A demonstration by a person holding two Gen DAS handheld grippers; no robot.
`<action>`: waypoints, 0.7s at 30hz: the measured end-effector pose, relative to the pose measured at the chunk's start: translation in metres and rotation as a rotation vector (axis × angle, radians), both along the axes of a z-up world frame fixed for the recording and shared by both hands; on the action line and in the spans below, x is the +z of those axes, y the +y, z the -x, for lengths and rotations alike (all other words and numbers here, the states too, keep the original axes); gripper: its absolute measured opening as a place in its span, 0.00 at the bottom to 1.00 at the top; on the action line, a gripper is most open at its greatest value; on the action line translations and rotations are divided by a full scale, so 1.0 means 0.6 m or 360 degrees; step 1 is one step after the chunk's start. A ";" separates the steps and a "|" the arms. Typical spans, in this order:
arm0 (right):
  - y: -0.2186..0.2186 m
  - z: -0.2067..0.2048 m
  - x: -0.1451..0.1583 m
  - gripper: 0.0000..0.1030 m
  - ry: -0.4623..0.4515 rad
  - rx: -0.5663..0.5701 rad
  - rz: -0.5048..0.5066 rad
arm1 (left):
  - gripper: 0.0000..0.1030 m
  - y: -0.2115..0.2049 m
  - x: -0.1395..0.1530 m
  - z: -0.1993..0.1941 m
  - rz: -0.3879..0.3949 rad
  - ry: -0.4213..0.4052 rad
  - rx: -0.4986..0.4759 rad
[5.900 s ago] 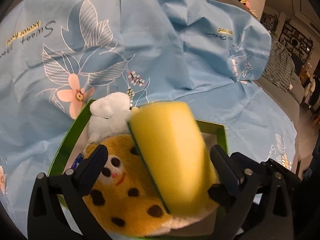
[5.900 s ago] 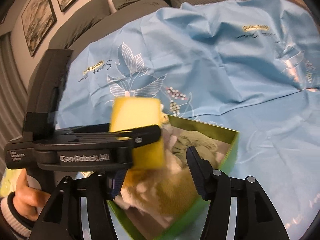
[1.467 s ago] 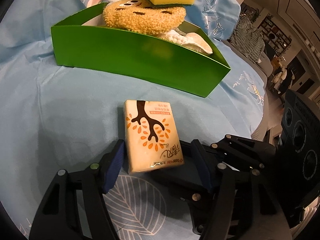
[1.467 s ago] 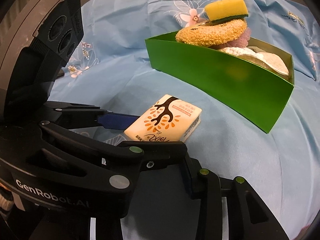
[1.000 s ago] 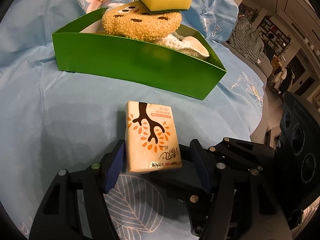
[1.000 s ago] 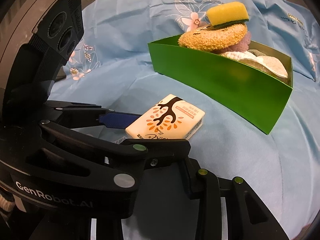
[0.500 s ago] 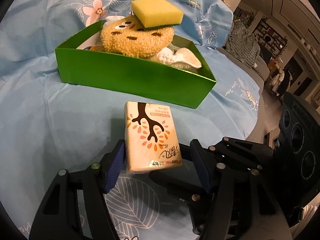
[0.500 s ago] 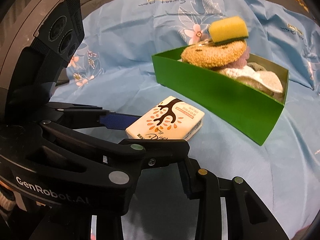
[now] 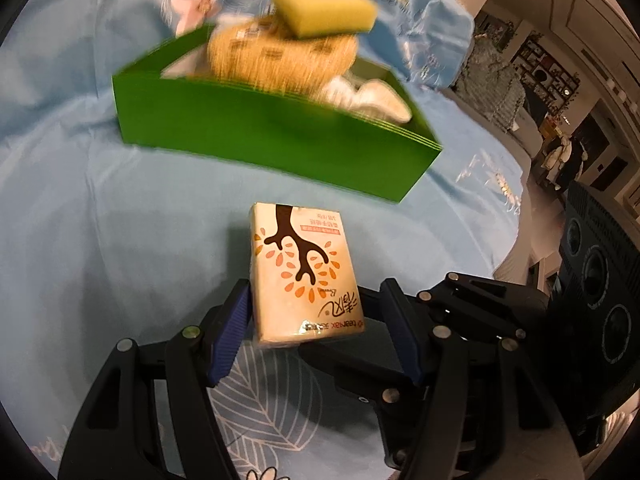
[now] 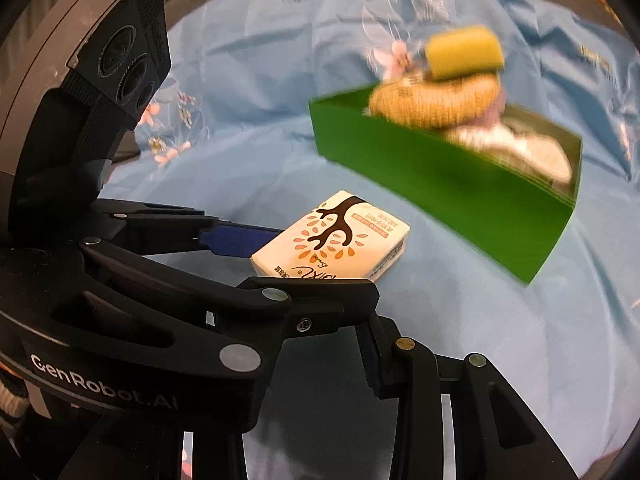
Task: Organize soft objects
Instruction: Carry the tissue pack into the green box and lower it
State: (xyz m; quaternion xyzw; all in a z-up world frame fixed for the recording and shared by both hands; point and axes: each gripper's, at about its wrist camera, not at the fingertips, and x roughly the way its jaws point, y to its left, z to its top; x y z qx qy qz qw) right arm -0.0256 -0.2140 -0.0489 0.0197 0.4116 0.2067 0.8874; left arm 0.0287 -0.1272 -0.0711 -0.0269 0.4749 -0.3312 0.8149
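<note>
The tissue pack [image 9: 306, 276] is clamped by its near end between the blue pads of the left hand-held gripper [image 9: 316, 320], with most of its length sticking out ahead of the fingertips and, as far as can be judged, lifted clear of the blue cloth [image 9: 100, 220] below. From the right wrist view the same tissue pack [image 10: 334, 242] is seen ahead and slightly left of the right hand-held gripper [image 10: 320, 344], whose jaws stand partly apart with nothing seen between them; its left finger is hidden behind the body of the left tool.

Further ahead of the left hand-held gripper, well apart from the pack, the green box [image 9: 280, 140] sits on the cloth. A round tan plush toy [image 9: 280, 56] is already packed into it, a yellow sponge [image 9: 324, 8] is stacked on top of that, and something white [image 9: 368, 96] lies at the box's right end; the box looks nearly full and is blurred in both views.

Most of the sorting is judged done. What remains appears to be carrying the pack forward and setting it into the box, where little free room is visible, perhaps only near the right end.
</note>
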 end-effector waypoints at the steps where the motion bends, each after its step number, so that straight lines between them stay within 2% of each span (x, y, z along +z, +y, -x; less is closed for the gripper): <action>1: 0.000 -0.001 -0.007 0.37 0.0021 -0.0004 -0.0002 | 0.61 -0.002 -0.005 0.000 -0.0009 0.0014 -0.0002; 4: 0.003 0.002 -0.016 0.37 0.0035 0.0005 0.0019 | 0.61 -0.003 -0.010 -0.002 -0.0008 0.0031 -0.0006; 8: -0.002 -0.002 -0.014 0.37 0.0036 -0.0011 0.0018 | 0.54 -0.001 -0.016 -0.012 0.0011 0.0069 0.0005; 14: -0.006 -0.005 -0.015 0.37 0.0017 0.0009 -0.0012 | 0.51 0.005 -0.013 -0.015 0.0045 0.0080 0.0027; 18: -0.010 -0.004 -0.008 0.36 -0.0019 0.0016 -0.0032 | 0.49 0.006 0.007 -0.003 0.0034 -0.0001 0.0027; 21: -0.018 0.003 0.018 0.36 -0.0098 0.0012 -0.0061 | 0.49 0.002 0.039 0.006 0.0037 -0.0105 0.0021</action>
